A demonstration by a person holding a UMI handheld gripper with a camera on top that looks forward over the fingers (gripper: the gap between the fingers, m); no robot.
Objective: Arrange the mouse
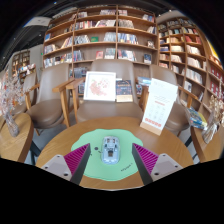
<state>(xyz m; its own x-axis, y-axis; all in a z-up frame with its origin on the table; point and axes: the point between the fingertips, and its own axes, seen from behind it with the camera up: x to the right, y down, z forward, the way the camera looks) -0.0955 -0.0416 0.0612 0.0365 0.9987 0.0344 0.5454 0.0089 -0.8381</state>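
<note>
A grey-and-white computer mouse (110, 151) lies on a light green mouse mat (112, 166) on a round wooden table (60, 140). My gripper (111, 158) is open, its two magenta pads (77, 157) spread wide to either side of the mat. The mouse rests on the mat between the fingers, with a clear gap on each side. Neither finger touches it.
A white sign stand (158, 106) is at the table's far right. A white board (100, 85) and chairs (50, 108) are beyond the table. Bookshelves (105, 35) fill the back wall. A glass vase (12, 103) is at the left.
</note>
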